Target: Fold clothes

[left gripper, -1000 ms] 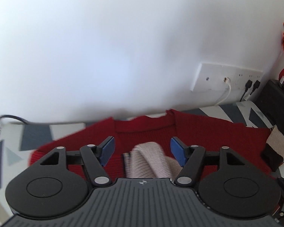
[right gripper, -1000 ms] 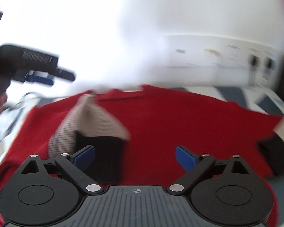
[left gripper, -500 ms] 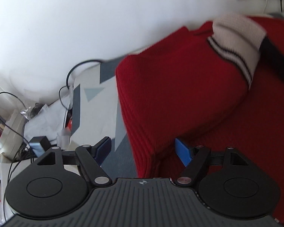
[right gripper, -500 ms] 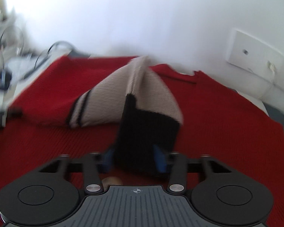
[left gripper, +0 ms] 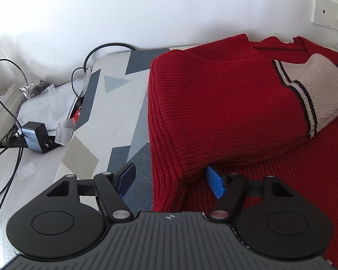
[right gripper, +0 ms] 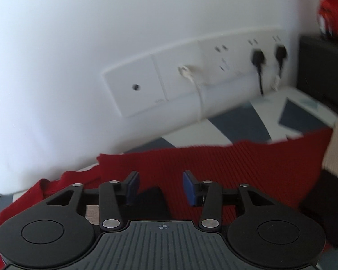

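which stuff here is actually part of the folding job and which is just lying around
Job: red sweater, its folded-over sleeve with the beige cuff, left gripper, right gripper.

Lying about: charger brick, black cables, wall sockets, patterned table cover.

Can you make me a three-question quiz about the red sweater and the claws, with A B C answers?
1. Where does the folded sleeve lie?
A. on the sweater
B. on the floor
C. on the wall

2. How many black plugs sit in the wall sockets?
A. none
B. two
C. five

3. How is the left claw?
A. shut on a cable
B. open
C. missing

Answers: 1 A, the sleeve with its beige cuff rests across the red body. 2 B, two black plugs show side by side. 3 B, its blue fingers stand wide apart around the sweater's edge.
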Available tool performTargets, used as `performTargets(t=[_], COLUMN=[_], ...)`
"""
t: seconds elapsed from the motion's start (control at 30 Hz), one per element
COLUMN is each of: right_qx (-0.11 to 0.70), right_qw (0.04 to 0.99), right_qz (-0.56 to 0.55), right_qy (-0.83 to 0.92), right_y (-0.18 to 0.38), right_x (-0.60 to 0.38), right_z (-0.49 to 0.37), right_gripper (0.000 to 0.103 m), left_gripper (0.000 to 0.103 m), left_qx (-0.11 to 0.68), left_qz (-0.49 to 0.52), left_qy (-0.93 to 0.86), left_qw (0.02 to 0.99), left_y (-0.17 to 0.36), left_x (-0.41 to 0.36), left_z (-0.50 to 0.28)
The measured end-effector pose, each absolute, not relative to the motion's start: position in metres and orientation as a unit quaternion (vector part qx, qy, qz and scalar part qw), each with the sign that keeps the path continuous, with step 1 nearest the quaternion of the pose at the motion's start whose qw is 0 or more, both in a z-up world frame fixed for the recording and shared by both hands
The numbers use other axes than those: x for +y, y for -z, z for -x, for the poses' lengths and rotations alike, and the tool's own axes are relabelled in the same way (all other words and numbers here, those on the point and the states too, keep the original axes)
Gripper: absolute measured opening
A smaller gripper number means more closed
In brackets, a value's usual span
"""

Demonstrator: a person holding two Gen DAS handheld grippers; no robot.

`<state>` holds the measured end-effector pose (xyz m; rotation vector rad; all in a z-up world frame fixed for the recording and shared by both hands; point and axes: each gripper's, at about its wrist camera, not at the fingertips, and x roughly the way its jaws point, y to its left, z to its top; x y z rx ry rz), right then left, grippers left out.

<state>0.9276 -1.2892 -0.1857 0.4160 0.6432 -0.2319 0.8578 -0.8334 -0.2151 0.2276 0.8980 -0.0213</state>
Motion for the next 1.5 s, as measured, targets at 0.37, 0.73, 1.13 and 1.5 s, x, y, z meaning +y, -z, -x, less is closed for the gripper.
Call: performTargets(t=[0.37,0.73,1.13,1.5], right_qx=[0.345,0.313,0.243,0.342], right_qw=[0.904,0.908,0.902,0.895], right_qz=[-0.232,-0.231,-0.127,-0.018], right_qy=[0.097,0.158,0.334,0.285], right_y=[0.224,0.201,0.206,0.221], right_x=[-1.282,-1.313,-1.335,-1.341], right_z=[-0.908,-0.881,-0.787,-0.787], right_gripper=[0.029,0.000,0.047,0.055], left_gripper=[0.074,0.074,0.084,0.085], left_qx=[0.437,0.453,0.379,0.421], left_qz=[-0.075,-0.047,-0.030,-0.060], left_qy=[-0.014,-0.011,0.074,0.154], left_qw=[0.896,0.890,0.922,0.892], left_y=[0.216,0.213,0.177,0.212], left_x=[-0.831,-0.829,-0.884,-0.975], left_z=[-0.857,-0.859,-0.858,-0.871])
